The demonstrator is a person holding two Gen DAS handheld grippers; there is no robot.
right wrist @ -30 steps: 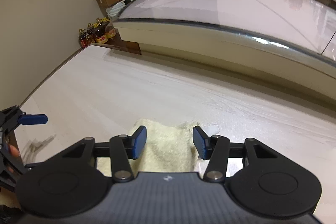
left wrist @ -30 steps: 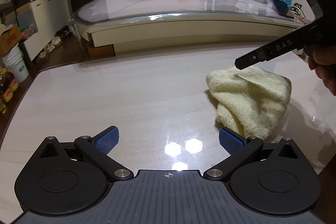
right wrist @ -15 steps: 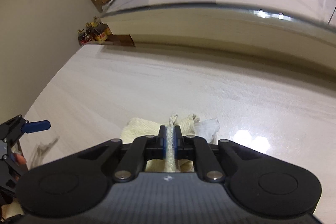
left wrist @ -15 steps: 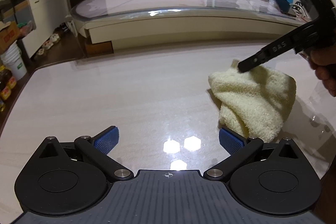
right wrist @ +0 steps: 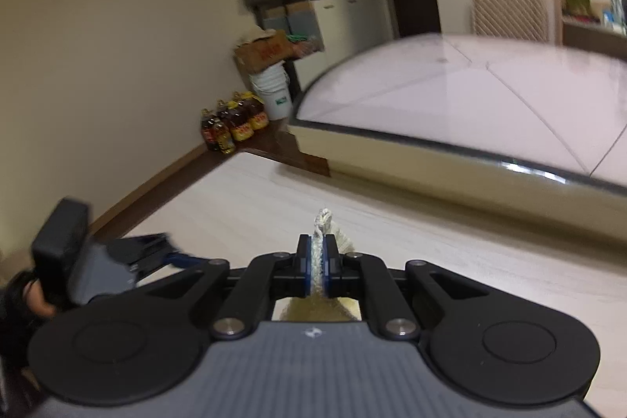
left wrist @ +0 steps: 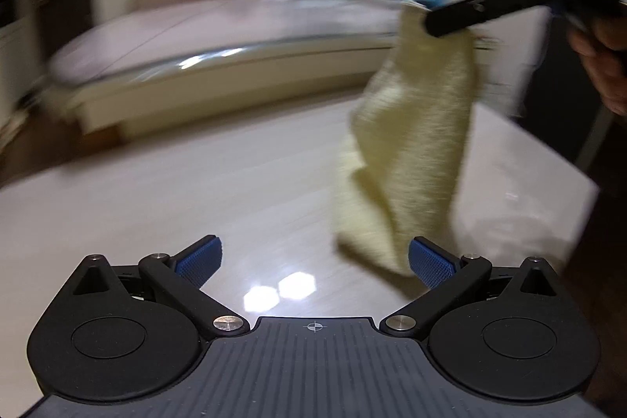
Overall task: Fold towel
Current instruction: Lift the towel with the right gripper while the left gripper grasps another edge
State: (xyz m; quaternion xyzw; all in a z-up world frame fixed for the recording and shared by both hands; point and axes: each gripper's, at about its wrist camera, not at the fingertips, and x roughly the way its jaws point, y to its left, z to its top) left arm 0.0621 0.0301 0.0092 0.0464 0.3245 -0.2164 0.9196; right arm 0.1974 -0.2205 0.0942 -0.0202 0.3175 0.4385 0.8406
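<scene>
fluffy terry-cloth towel (left wrist: pixel 411 143); glossy, smooth pale wood-grain table (left wrist: pixel 156 202); matt black plastic claw (right wrist: pixel 320 263).

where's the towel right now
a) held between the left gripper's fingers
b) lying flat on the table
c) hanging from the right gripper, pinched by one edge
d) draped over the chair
c: the right gripper is shut on an edge of the towel, which hangs down from it over the table, while the left gripper is open with nothing between its fingers.
</scene>
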